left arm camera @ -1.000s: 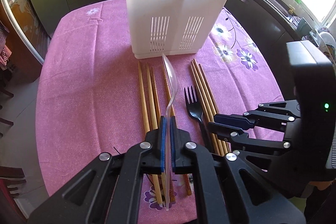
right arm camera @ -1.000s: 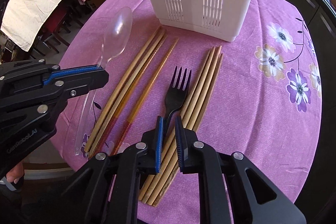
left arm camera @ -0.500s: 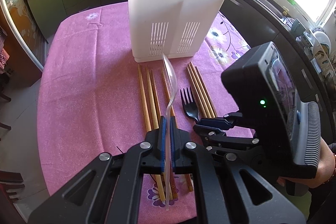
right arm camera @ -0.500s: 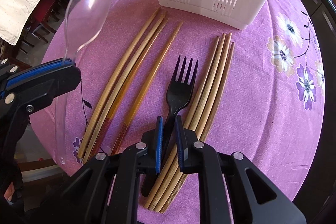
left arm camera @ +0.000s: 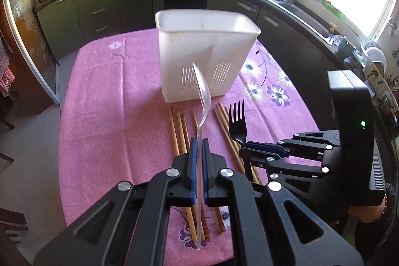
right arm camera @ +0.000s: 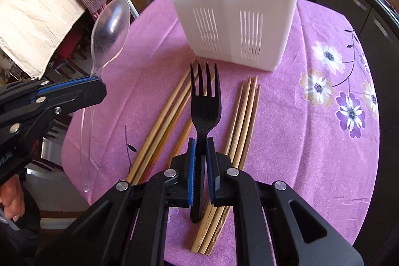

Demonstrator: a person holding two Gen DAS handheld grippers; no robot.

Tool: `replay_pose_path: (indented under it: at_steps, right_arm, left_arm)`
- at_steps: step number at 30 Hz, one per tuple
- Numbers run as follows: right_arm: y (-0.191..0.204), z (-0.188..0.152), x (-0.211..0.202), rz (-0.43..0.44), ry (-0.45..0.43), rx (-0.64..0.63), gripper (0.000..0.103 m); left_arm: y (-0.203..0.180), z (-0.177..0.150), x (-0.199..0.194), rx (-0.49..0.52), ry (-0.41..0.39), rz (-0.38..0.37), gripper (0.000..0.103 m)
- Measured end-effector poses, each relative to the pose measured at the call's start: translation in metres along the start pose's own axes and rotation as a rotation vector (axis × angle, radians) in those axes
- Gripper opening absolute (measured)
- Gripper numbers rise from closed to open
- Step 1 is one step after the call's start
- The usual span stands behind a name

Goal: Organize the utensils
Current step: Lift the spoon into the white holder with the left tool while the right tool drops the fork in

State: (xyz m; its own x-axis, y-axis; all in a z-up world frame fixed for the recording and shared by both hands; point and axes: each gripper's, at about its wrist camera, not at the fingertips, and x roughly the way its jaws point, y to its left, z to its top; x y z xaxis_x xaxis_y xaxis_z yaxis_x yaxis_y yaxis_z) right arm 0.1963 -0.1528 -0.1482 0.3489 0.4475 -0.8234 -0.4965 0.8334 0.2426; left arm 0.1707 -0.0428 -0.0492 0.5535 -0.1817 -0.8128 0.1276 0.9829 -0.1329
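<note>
Pink cloth (left arm camera: pixel 112 116): covers the round table, with purple and white flowers printed toward its right edge
Left gripper (left arm camera: pixel 198 141): blue-padded fingers (left arm camera: pixel 192 153) are narrow, clamped on the handle of the clear plastic spoon (left arm camera: pixel 203 94); the right wrist view shows the same grip from the side (right arm camera: pixel 98 80)
Clear plastic spoon: lifted off the cloth, bowl (right arm camera: pixel 111 31) pointing up and toward the white caddy, handle end sticking out behind the pads
Left chopsticks (left arm camera: pixel 178 133): several wooden sticks lie side by side on the cloth, tips pointing at the front of the caddy, partly hidden under the left gripper
White caddy (left arm camera: pixel 204 56): slotted plastic holder stands upright near the middle of the table, its open top split by a divider into two compartments; no utensils show above its rim
Black fork (right arm camera: pixel 204 104): held above the cloth with tines up and toward the caddy, between the two groups of chopsticks
Right gripper (right arm camera: pixel 199 141): fingers are narrow, closed on the fork's neck just below the head, handle running back between the pads; seen side-on from the left wrist (left arm camera: pixel 245 148)
Right chopsticks (right arm camera: pixel 245 116): a bundle of wooden sticks lies on the cloth just right of the fork, tips near the caddy's front right corner
</note>
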Motion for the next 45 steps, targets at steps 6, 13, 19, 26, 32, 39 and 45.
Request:
replay_pose_path:
  at_steps: [6,13,19,26,32,39,45]
  right_arm:
    - [-0.009,0.000,-0.065,0.018,-0.246,0.007,0.009]
    - [-0.039,0.013,-0.119,0.023,-0.370,0.019,0.009]
    - [-0.040,0.038,-0.131,0.011,-0.433,0.024,0.009]
    - [-0.030,0.068,-0.148,-0.040,-0.532,-0.007,0.009]
    - [-0.028,0.105,-0.155,-0.070,-0.590,-0.003,0.009]
    - [-0.036,0.152,-0.137,-0.092,-0.619,0.033,0.009]
    - [-0.046,0.165,-0.101,-0.159,-0.599,0.038,0.009]
  left_arm:
    - [-0.007,0.050,-0.041,0.012,-0.213,-0.009,0.004]
    - [-0.021,0.109,-0.059,0.056,-0.486,0.005,0.004]
    - [-0.029,0.132,-0.034,0.082,-0.652,0.102,0.004]
    - [-0.023,0.138,0.008,0.079,-0.663,0.134,0.004]
    - [-0.017,0.120,0.031,0.085,-0.615,0.141,0.004]
    - [-0.016,0.107,0.038,0.130,-0.570,0.156,0.021]
    - [-0.008,0.100,0.027,0.122,-0.550,0.129,0.021]
